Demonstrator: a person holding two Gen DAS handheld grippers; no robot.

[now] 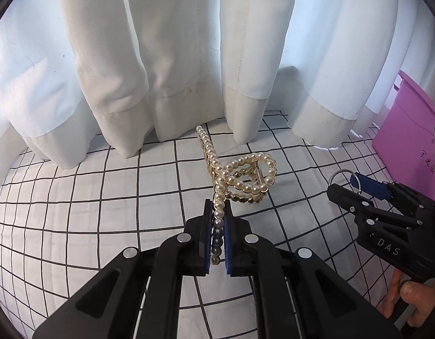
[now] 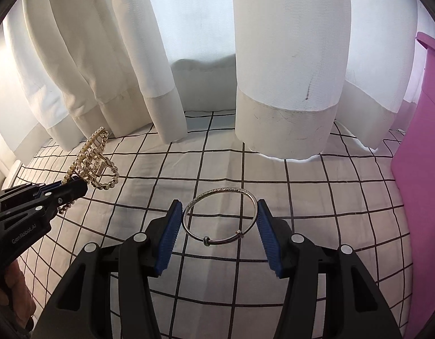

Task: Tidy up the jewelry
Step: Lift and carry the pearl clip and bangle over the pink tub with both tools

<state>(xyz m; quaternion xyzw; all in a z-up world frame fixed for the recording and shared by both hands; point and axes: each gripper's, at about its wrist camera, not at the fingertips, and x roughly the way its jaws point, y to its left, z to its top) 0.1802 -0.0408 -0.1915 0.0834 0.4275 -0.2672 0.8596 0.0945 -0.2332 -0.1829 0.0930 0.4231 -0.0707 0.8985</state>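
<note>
My left gripper is shut on one arm of a gold, pearl-studded hair claw; the rest of the claw sticks out ahead over the checked cloth. The right wrist view shows the same claw held in the left gripper at the left. My right gripper holds a thin silver bangle across its width between the blue pads, the bangle touching both pads. In the left wrist view the right gripper is at the right, the bangle poking out of it.
A white cloth with a black grid covers the surface. White curtains hang along the back, touching the cloth. A pink box stands at the right, also in the left wrist view.
</note>
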